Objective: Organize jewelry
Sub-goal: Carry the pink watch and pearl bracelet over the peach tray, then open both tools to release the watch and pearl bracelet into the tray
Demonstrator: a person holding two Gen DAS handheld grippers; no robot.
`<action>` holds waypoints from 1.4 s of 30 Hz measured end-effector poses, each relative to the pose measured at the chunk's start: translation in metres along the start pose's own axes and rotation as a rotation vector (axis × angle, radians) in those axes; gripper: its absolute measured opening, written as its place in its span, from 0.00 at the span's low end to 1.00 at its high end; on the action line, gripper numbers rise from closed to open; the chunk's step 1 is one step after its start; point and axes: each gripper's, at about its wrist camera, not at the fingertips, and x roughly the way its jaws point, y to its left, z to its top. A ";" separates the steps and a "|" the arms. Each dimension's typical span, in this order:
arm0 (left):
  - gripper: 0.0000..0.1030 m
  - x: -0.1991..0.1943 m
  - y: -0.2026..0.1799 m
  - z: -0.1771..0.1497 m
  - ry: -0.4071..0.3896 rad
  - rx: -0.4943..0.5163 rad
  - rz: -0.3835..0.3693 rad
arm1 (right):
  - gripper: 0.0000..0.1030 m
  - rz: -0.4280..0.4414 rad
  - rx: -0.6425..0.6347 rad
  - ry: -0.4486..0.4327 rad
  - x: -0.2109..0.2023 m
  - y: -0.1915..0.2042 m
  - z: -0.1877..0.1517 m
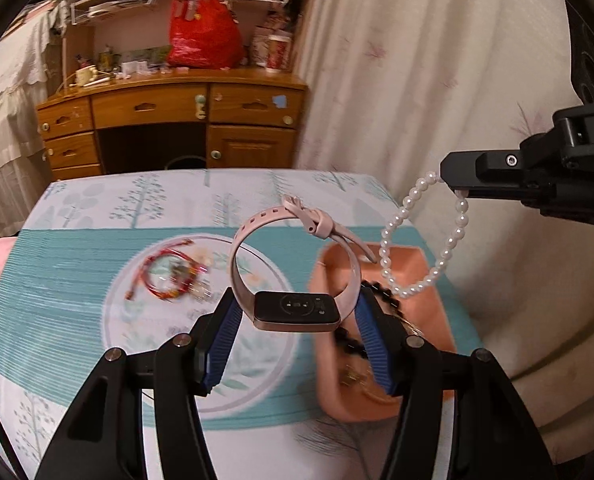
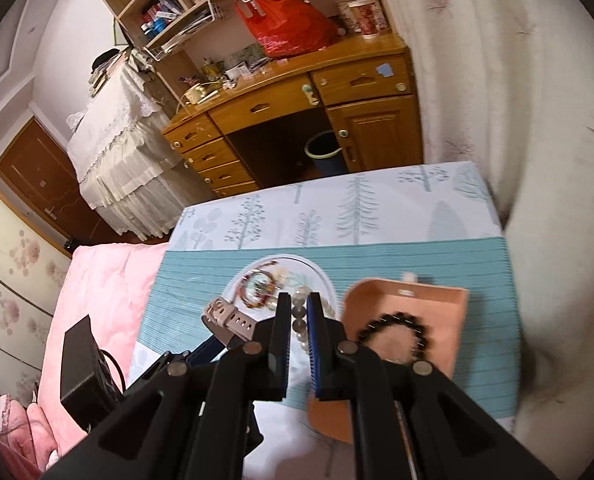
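My left gripper [image 1: 297, 306] is shut on a pink smartwatch [image 1: 297, 312], its blue pads pressing the sides of the case while the strap loops upward. The right gripper [image 1: 455, 186] comes in from the right, shut on a white pearl bracelet [image 1: 425, 240] that hangs over a peach tray [image 1: 437, 320]. A black bead bracelet [image 1: 381, 292] lies in that tray. In the right wrist view the right gripper [image 2: 299, 300] pinches the pearl beads [image 2: 300, 320], with the watch strap [image 2: 229, 320] to its left and the tray [image 2: 437, 304] with the black bracelet [image 2: 393, 336] to its right.
A tangle of red cord bracelets [image 1: 169, 276] lies on the tree-patterned tablecloth [image 1: 77, 280]. Pink bedding [image 2: 105, 280] with a black box [image 2: 81, 372] borders the table's left. A curtain [image 1: 437, 80] hangs to the right, and a wooden desk [image 1: 177, 120] stands behind.
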 end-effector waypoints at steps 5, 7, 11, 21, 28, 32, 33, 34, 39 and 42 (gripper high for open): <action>0.55 0.003 -0.034 -0.009 0.033 0.039 -0.025 | 0.07 -0.002 0.016 0.024 -0.013 -0.022 -0.016; 0.55 0.005 -0.045 -0.013 0.045 0.049 -0.027 | 0.07 -0.001 0.012 0.033 -0.017 -0.030 -0.022; 0.55 0.009 -0.061 -0.020 0.063 0.065 -0.026 | 0.07 -0.004 0.002 0.051 -0.020 -0.044 -0.032; 0.85 0.016 -0.079 -0.020 0.088 0.113 0.058 | 0.27 0.033 0.066 0.107 -0.016 -0.072 -0.039; 0.85 0.023 -0.066 -0.024 0.156 0.062 0.104 | 0.38 0.017 0.072 0.115 -0.009 -0.084 -0.043; 0.85 0.028 -0.050 -0.032 0.213 0.044 0.140 | 0.40 0.009 0.069 0.155 0.006 -0.082 -0.046; 0.85 0.029 -0.045 -0.035 0.225 0.043 0.152 | 0.42 0.006 0.064 0.167 0.011 -0.080 -0.047; 0.85 0.030 -0.041 -0.037 0.235 0.043 0.162 | 0.44 0.003 0.059 0.175 0.014 -0.079 -0.048; 0.93 0.033 -0.010 -0.045 0.275 0.028 0.201 | 0.56 -0.038 0.004 0.238 0.035 -0.063 -0.057; 0.94 0.032 0.008 -0.040 0.291 0.010 0.232 | 0.56 -0.059 -0.050 0.255 0.044 -0.052 -0.062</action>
